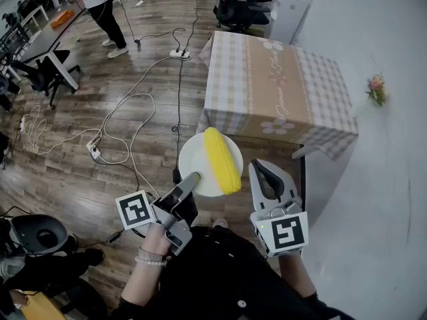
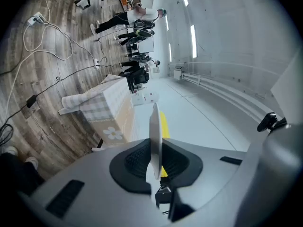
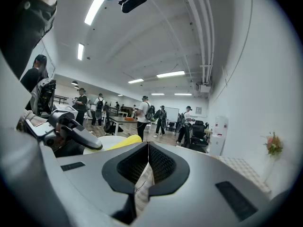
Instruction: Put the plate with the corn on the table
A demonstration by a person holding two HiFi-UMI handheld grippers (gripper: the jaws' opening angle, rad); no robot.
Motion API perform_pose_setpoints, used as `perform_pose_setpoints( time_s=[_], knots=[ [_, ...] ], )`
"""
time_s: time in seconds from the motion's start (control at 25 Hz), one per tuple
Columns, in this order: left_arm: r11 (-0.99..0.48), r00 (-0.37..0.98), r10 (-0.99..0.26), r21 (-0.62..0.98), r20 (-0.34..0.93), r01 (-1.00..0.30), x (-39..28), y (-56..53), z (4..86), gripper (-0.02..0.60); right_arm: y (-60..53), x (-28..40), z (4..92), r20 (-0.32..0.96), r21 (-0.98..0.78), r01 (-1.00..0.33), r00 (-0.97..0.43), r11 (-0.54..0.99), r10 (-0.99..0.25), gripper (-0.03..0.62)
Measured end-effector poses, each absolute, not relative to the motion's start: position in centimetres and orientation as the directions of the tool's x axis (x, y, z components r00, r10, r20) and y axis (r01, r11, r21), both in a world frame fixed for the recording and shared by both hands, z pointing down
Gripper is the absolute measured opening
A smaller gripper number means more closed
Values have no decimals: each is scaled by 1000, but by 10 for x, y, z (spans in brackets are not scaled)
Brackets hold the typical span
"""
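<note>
Head view: left hand-held gripper (image 1: pixel 193 179) is clamped on the near rim of the plate (image 1: pixel 197 157). Corn (image 1: pixel 222 160) lies lengthwise on the plate, right of centre, reaching past the rim at the near end. The plate is in the air over the floor (image 1: pixel 80 172), just short of the near edge of the surface (image 1: pixel 260 79), not on it. Right hand-held gripper (image 1: pixel 261 171) is just right of the plate and not touching it. The surface carries a beige and white checked cloth (image 1: pixel 323 105) with daisy prints. There is script lettering on the cloth, too small to read. The floor is wood plank, with white and black cables (image 1: pixel 127 119) and a power strip (image 1: pixel 180 54). White wall (image 1: pixel 387 179) on the right, with a small flower sprig (image 1: pixel 377 89) against it. Desks, office chairs and a person (image 1: pixel 100 5) stand further back. Each marker cube shows a black square pattern, no text.

Left gripper view: jaws closed on the plate rim, plate seen edge-on between the pads, yellow corn just behind it. The clothed surface is ahead and left, well apart from the plate.

Right gripper view: jaws together, nothing between them. Plate, corn and the left hand-held gripper sit to the left. Open office with ceiling strip lights and several people standing by desks. A wall sign is unreadable.
</note>
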State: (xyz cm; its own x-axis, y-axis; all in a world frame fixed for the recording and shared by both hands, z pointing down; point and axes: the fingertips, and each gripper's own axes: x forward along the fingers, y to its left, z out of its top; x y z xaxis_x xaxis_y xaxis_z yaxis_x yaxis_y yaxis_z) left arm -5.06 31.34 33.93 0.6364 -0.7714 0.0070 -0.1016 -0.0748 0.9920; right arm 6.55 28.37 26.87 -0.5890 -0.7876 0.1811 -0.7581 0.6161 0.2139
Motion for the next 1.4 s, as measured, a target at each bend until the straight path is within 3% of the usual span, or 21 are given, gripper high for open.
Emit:
perform_pose_setpoints(
  time_s=[0.6, 0.88, 1.12, 1.2, 1.4],
  knots=[
    [-76, 646, -763, 993, 2, -93, -50, 314, 343, 51, 278, 73, 280, 215, 168, -782, -565, 601, -796, 41],
    [-78, 653, -757, 994, -5, -83, -49, 315, 345, 51, 273, 81, 308, 268, -193, -796, -605, 574, -750, 43],
    [-88, 659, -752, 993, -14, -80, -48, 316, 343, 51, 276, 76, 328, 218, -595, -638, -713, 489, -666, 66],
    [-89, 661, -750, 993, -16, -77, -48, 316, 343, 51, 275, 74, 332, 201, -644, -598, -733, 476, -650, 117],
    [-101, 674, -738, 993, -38, -54, -47, 321, 340, 51, 279, 65, 337, 165, -750, -503, -771, 430, -615, 117]
  ],
)
